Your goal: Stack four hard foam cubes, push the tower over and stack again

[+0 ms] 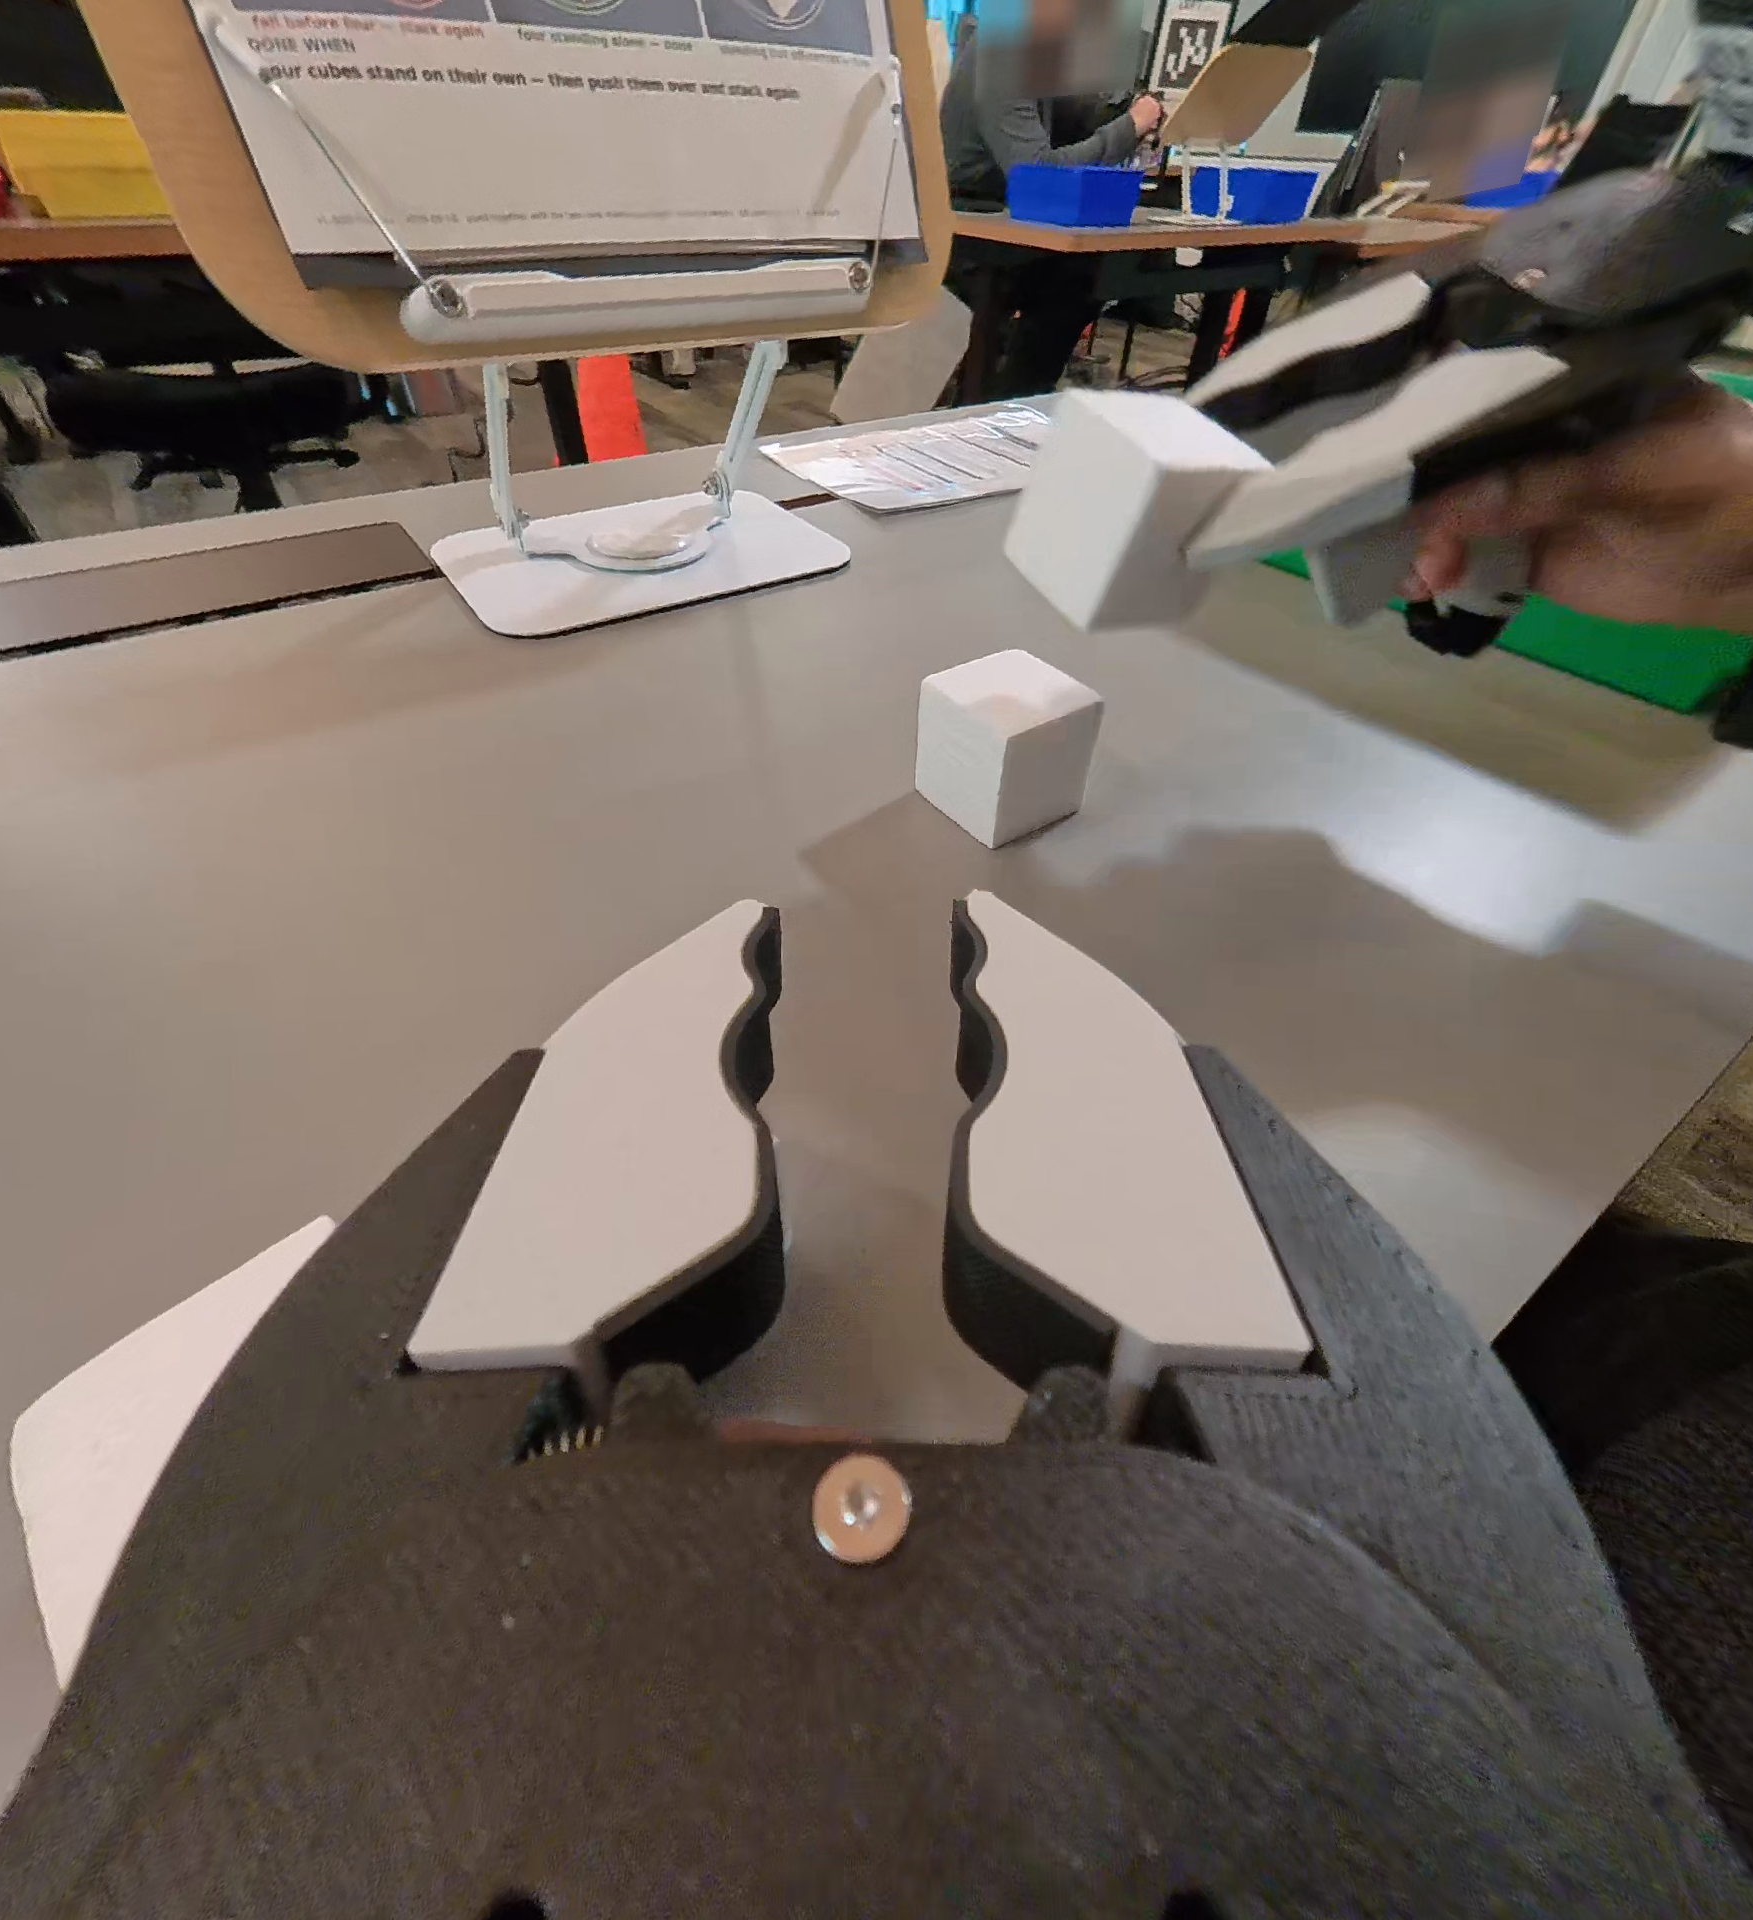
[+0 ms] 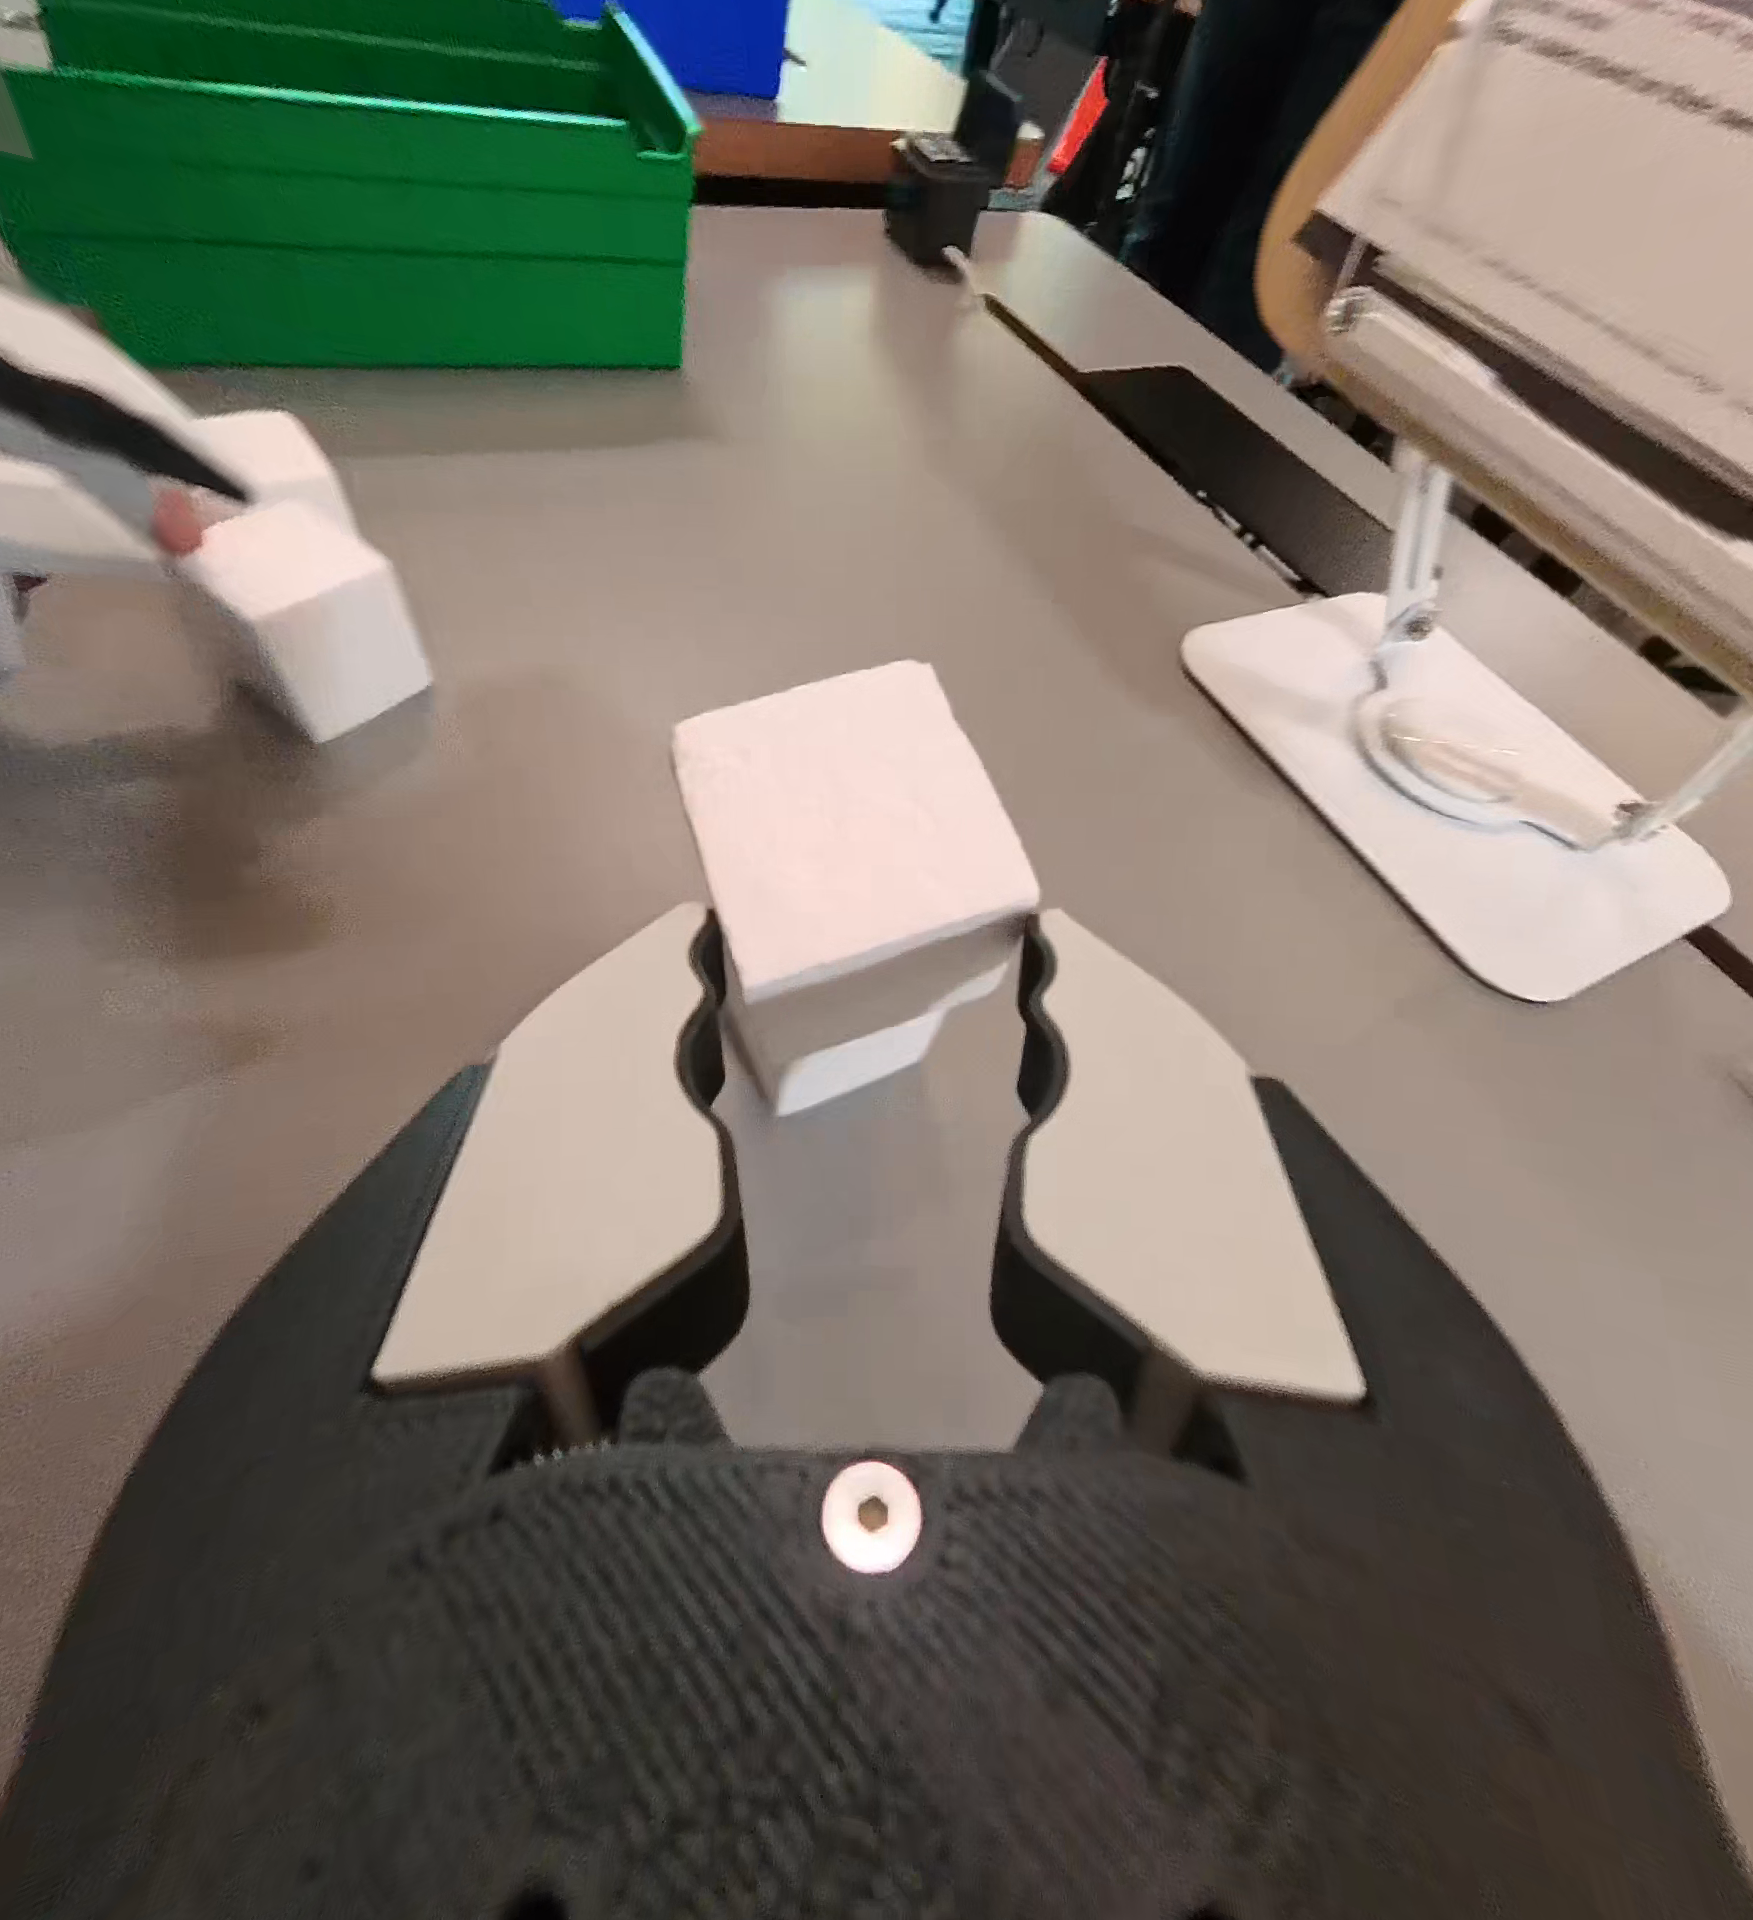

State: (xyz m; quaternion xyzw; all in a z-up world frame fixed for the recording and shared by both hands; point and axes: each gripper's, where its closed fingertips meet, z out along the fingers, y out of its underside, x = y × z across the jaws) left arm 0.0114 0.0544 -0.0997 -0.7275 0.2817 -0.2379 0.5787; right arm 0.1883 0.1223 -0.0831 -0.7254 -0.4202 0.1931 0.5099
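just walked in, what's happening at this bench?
A person works two handheld grippers over a grey table. The right gripper is shut on a white cube, held in the air above a second white cube that stands on the table. The left gripper is open and empty, pointing toward that standing cube. Two more white cubes lie close by the left gripper. A document stand and a green bin sit at the table's far edges.

The right gripper (image 2: 867, 935) clamps a white cube (image 2: 851, 821) between its fingertips above the grey bench (image 2: 851, 468). Left of it, the other gripper (image 2: 217, 499) touches two white cubes (image 2: 311, 603) before green bins (image 2: 352, 218).
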